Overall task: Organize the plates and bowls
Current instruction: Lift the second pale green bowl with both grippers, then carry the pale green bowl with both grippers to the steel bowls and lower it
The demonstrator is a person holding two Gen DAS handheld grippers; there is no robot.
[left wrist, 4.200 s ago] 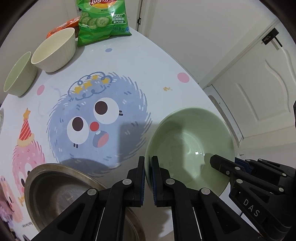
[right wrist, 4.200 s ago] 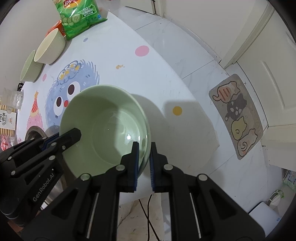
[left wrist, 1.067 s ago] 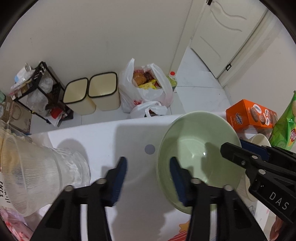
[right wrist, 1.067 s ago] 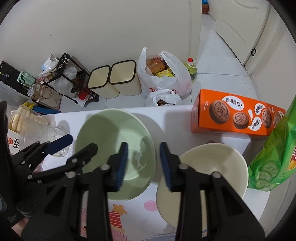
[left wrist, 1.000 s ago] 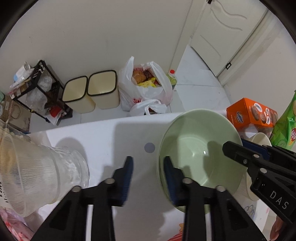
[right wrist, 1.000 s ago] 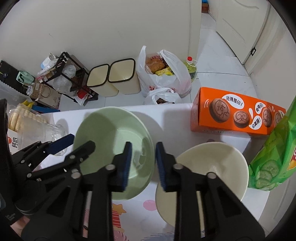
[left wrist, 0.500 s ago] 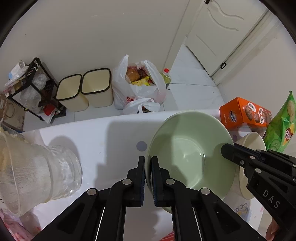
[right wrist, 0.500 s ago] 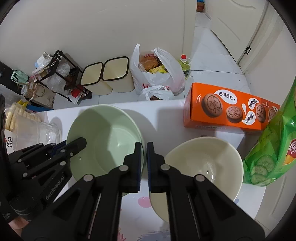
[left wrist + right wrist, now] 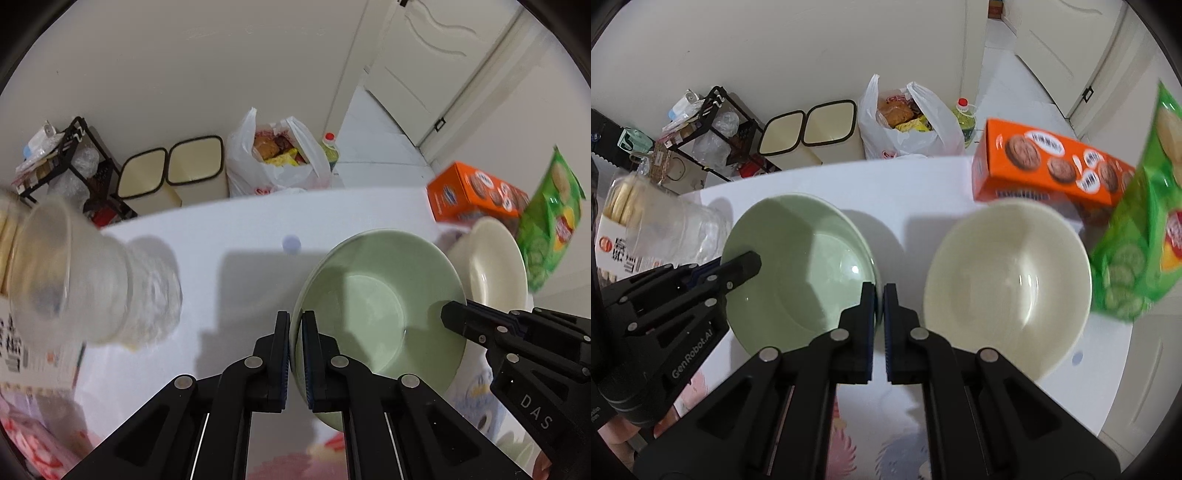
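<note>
A pale green bowl (image 9: 376, 314) sits nested in a second green bowl on the white table; it also shows in the right wrist view (image 9: 798, 266). My left gripper (image 9: 295, 354) is shut on the near left rim of the stack. My right gripper (image 9: 880, 325) is shut on the stack's right rim. A cream bowl (image 9: 1008, 280) stands just right of the green ones, and shows in the left wrist view (image 9: 491, 266).
A clear glass vase (image 9: 85, 280) stands to the left, next to a biscuit pack (image 9: 624, 221). An orange cookie box (image 9: 1049, 166) and a green chip bag (image 9: 1141, 236) stand behind the cream bowl. The table's far edge (image 9: 258, 206) drops to bins and a bag on the floor.
Both grippers carried the green bowl across the table to the far side, opened briefly about a second ago, then shut again on the rims. The view has shifted slightly since.
</note>
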